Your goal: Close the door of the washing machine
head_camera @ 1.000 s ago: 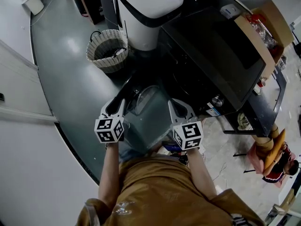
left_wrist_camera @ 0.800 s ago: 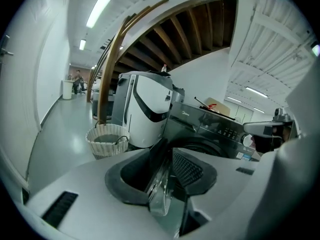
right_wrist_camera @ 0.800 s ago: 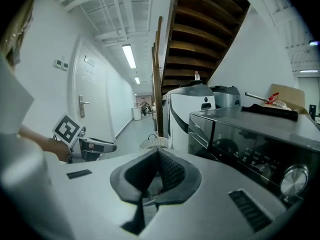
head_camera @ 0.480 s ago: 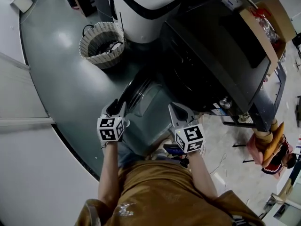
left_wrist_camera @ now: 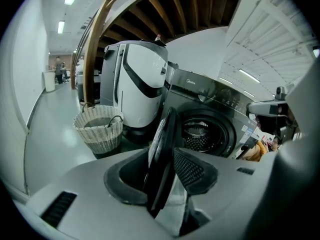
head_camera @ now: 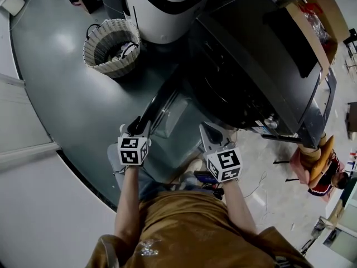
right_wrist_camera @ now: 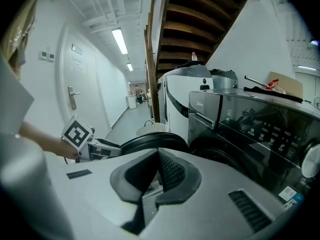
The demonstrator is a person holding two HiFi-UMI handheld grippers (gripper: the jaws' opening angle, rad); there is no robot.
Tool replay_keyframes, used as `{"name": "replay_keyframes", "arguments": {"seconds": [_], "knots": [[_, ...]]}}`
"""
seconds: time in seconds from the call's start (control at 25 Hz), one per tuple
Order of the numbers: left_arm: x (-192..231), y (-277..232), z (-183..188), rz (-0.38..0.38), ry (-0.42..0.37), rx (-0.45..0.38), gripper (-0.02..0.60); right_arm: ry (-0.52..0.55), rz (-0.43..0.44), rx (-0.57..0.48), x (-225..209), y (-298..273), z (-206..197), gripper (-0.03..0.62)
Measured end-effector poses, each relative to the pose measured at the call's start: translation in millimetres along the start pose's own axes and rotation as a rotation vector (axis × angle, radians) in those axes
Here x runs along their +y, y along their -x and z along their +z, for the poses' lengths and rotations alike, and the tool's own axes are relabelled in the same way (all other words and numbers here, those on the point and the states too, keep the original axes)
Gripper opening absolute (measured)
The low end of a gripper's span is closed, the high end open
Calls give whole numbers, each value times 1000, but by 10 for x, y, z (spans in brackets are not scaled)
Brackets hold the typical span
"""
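Tools number two: the left tool (head_camera: 136, 127) is clamped on the edge of the one open door (head_camera: 170, 110), which swings out from the single black washer (head_camera: 251, 60). The right tool (head_camera: 211, 132) hangs near it, jaws together and empty. One wicker basket (head_camera: 111, 68) holds dark items too small to tell.

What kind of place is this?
Probably a lab or office test space, not a home laundry: a washer with its door open stands beside a white machine and a basket, by a long strip-lit corridor, beneath wooden stairs.
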State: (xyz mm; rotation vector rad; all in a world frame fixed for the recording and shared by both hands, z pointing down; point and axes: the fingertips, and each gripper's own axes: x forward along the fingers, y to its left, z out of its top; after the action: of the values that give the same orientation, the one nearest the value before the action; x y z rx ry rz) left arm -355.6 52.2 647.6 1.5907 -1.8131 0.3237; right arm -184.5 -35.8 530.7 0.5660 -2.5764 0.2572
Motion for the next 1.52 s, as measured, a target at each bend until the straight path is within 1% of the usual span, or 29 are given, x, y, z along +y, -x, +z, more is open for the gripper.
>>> {"name": "replay_keyframes", "arguments": {"seconds": [0.08, 0.36, 0.56, 0.72, 1.12, 1.52], "knots": [[5, -30, -3, -10, -6, 3, 176, -3, -3, 7, -3, -42, -27, 12], [7, -35, -10, -22, 18, 4, 172, -7, 2, 12, -8, -126, -40, 12], [0, -31, -15, -19, 25, 13, 169, -8, 18, 7, -7, -93, -47, 12], [-37, -26, -36, -15, 36, 24, 167, -16, 14, -2, -62, -17, -52, 12], [-349, -35, -124, -19, 49, 44, 153, -34, -1, -19, -231, 276, -109, 12], [-730, -68, -219, -31, 35, 70, 138, -57, -36, -38, -461, 637, -207, 12]]}}
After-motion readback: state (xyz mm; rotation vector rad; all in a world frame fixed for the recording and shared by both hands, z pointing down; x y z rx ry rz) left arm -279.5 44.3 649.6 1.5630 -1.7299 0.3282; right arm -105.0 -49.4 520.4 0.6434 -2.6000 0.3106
